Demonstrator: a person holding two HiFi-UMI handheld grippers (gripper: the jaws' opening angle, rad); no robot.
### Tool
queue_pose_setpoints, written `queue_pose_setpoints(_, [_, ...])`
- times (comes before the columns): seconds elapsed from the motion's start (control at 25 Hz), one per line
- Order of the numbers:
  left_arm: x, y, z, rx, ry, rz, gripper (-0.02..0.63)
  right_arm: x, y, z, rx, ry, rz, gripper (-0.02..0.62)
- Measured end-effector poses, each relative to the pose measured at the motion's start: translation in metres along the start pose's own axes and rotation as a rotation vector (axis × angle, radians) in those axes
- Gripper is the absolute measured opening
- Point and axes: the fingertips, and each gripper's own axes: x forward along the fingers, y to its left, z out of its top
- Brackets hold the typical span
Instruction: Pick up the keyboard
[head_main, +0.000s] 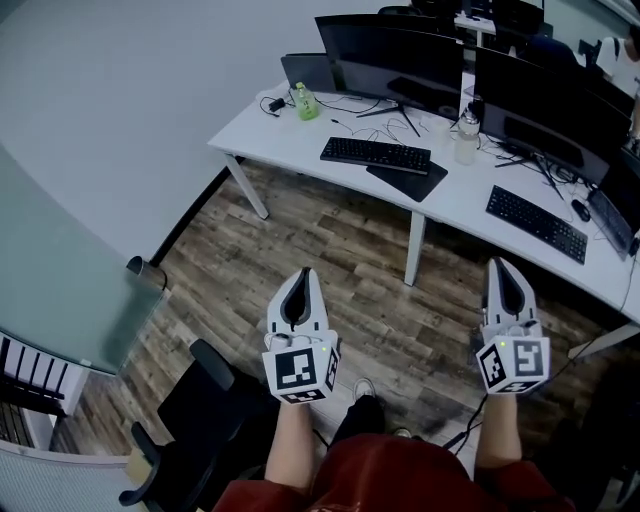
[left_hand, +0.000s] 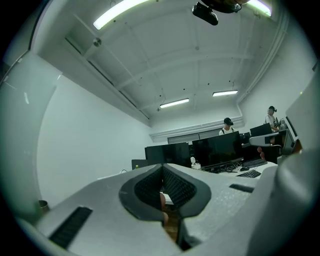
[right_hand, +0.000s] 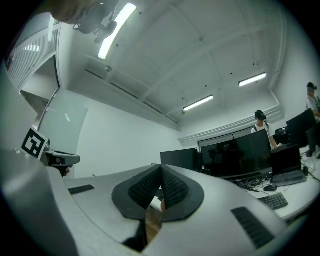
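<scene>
Both my jaw pairs sit closed and empty, left gripper (head_main: 303, 280) and right gripper (head_main: 503, 270) well short of the untouched keyboard (head_main: 376, 153) by the desk (head_main: 280, 125) near edge.

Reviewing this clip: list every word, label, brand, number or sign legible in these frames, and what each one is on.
No text can be read in any view.
Marker cubes: black-and-white square patterns only, no letters.
Green bottle: label too small to read.
Left keyboard and right keyboard: key legends too small to read.
Monitors: screens dark, nothing displayed.
</scene>
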Motion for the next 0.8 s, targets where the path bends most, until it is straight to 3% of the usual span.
queue_pose_setpoints(0.48, [0.093, 0.098, -0.02, -0.029, 0.018, 0.041, 0.006, 0.131, 0.032, -0.026, -0.016, 0.054, 0.001, -0.002])
queue_pose_setpoints(0.8, [0.144, 0.149, -0.023, -0.037, 0.005, 0.038, 0.006, 0.197, 0.06, -0.025, -0.044, 0.035, 0.001, -0.002])
